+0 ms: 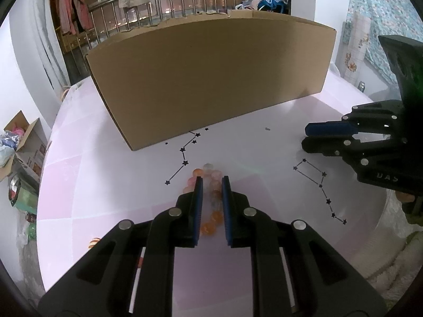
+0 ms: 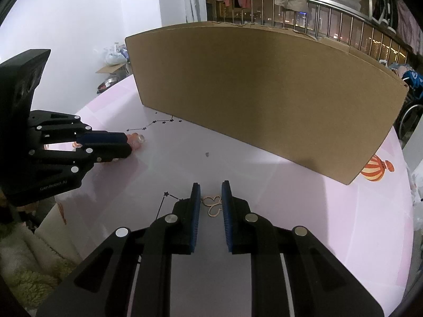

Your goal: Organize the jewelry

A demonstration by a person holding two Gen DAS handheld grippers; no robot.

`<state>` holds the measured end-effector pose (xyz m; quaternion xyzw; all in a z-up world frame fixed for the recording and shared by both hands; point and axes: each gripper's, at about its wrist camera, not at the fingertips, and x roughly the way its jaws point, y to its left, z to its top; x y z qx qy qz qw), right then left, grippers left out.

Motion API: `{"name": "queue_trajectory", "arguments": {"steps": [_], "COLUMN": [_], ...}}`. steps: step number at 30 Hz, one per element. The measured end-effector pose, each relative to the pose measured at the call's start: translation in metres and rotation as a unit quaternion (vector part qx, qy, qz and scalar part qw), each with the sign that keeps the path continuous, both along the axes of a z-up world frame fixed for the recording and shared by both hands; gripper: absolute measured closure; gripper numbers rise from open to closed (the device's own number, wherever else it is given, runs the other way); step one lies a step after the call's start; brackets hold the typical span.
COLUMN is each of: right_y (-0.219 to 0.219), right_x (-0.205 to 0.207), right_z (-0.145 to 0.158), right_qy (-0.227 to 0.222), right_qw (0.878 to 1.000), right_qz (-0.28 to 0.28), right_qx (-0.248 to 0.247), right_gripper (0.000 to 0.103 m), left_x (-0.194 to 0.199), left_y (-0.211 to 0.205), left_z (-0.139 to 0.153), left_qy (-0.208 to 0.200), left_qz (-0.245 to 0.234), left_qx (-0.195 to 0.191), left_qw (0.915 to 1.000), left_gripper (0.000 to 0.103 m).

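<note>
1. Left hand-held gripper [image 1: 212,182]: blue-padded jaws stand a narrow gap apart, straddling a bracelet of round orange and pale translucent beads [image 1: 211,200] lying on the pale pink tabletop [image 1: 105,185]; whether the pads grip the beads cannot be told.
2. Right hand-held gripper [image 2: 210,187]: released, jaws parted around a thin gold looped wire ornament [image 2: 212,205] lying flat on the tabletop.
3. Large brown cardboard box [image 1: 211,79]: stands on the tabletop beyond both grippers, well apart from the jewelry.

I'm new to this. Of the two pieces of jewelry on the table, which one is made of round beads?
The bead bracelet between the left hand-held gripper's fingers: pink and orange balls. The other piece, by the right hand-held gripper, is thin looped wire.
</note>
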<state>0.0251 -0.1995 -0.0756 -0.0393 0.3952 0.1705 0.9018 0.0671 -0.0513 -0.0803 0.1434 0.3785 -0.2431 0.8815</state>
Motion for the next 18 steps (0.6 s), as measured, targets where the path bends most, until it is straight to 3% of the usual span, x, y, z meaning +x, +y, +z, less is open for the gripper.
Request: {"name": "queue_trajectory", "arguments": {"steps": [18], "right_y": [-0.007], "right_x": [-0.014], "right_z": [0.025], "right_qy": [-0.049], "right_qw": [0.999], "right_qz": [-0.013], "right_qx": [0.008], "right_gripper": [0.086], "left_x": [-0.012], "left_y": [0.005], "left_z": [0.022], "left_qy": [-0.045], "left_qz": [0.008], "left_qx": [-0.001], "left_qw": [0.999], "left_gripper": [0.103]}}
